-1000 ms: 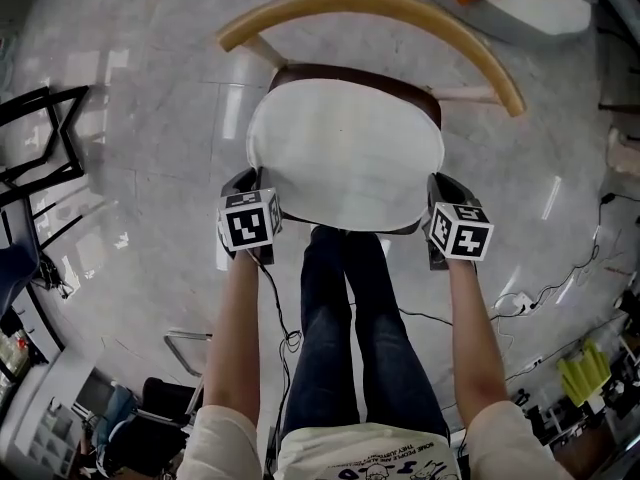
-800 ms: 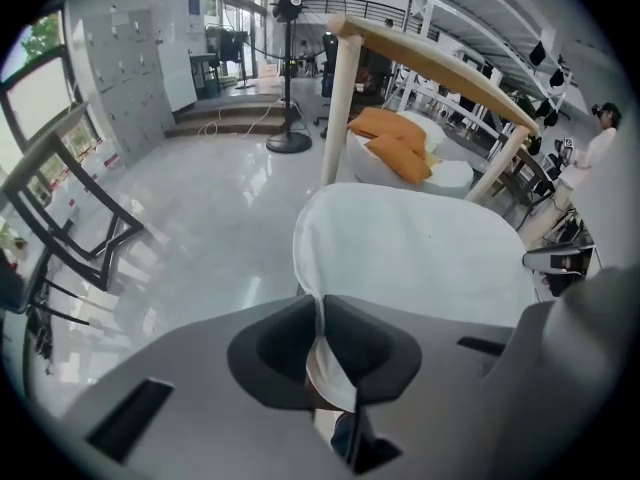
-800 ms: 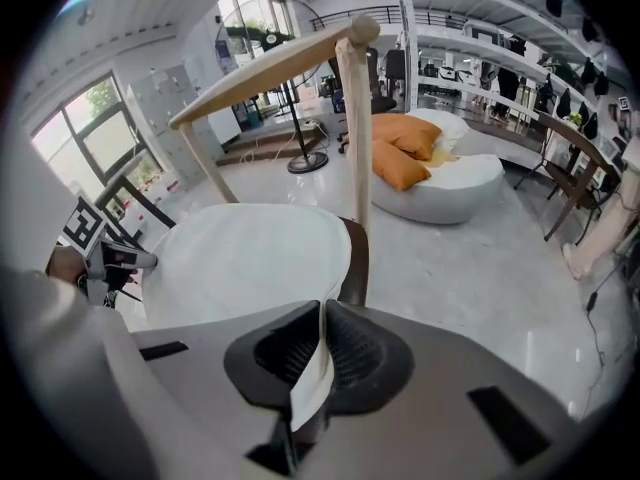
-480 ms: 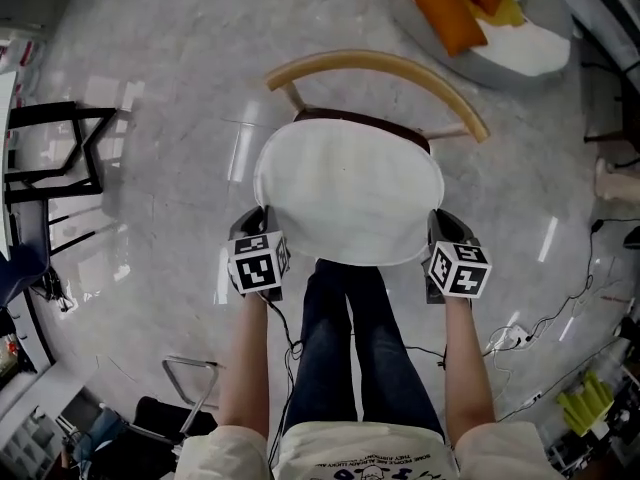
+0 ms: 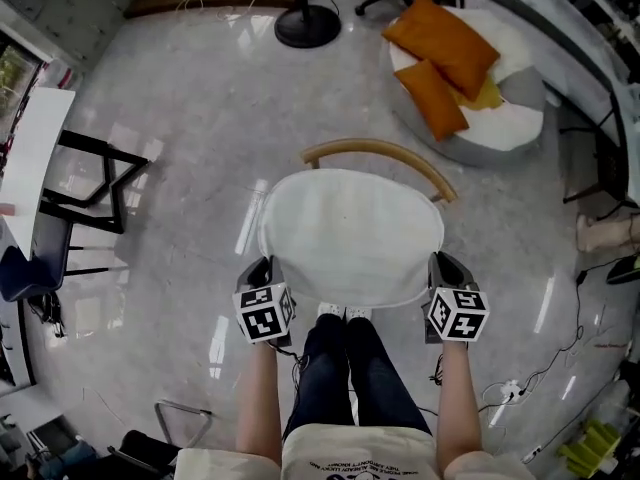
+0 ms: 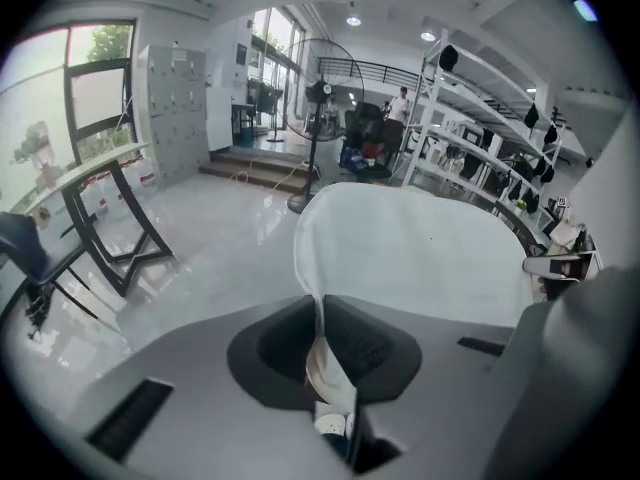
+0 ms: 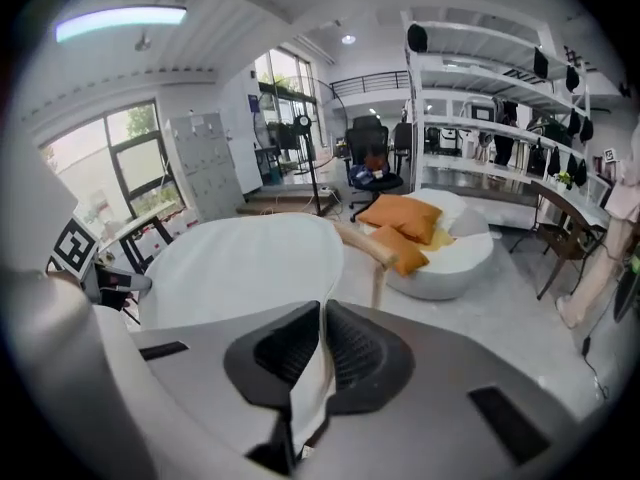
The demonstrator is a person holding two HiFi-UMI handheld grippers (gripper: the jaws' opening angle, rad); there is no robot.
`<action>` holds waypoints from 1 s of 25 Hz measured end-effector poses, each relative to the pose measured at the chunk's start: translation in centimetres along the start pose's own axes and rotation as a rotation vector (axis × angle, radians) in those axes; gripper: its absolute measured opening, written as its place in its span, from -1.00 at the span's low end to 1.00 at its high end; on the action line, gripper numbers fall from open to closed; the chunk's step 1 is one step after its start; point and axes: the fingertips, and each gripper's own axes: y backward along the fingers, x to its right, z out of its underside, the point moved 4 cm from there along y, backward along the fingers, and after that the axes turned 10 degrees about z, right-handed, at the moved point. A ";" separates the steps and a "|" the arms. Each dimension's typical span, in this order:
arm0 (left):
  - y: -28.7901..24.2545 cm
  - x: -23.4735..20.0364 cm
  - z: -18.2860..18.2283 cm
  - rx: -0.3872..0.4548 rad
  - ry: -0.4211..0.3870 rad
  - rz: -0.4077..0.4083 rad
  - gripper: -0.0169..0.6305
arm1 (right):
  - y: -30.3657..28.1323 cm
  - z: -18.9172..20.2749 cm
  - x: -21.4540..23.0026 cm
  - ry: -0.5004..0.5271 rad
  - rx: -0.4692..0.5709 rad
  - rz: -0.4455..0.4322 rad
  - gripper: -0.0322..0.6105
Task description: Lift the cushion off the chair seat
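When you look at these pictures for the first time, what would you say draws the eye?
The big white cushion in the middle, held flat over the chair by the left gripper and the right gripper, each shut on one side edge. Next, the two orange pillows on a pale round seat at the upper right.

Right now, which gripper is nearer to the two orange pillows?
The right one. The right gripper, shut on the cushion's right edge, has the orange pillows ahead of it on its own side. The left gripper, shut on the opposite edge, is farther, across the cushion.
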 end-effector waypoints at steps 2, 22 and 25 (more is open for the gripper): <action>2.9 0.3 -1.3 0.039 0.006 -0.005 -0.82 | 2.5 -1.9 -0.6 -0.004 0.040 0.002 -0.78; 23.7 4.6 -11.7 0.360 -0.040 -0.041 -0.82 | 21.2 -15.4 -3.6 0.004 0.375 -0.037 -0.79; 25.7 5.4 -13.2 0.416 -0.050 -0.043 -0.82 | 23.1 -17.2 -3.5 -0.004 0.438 -0.047 -0.79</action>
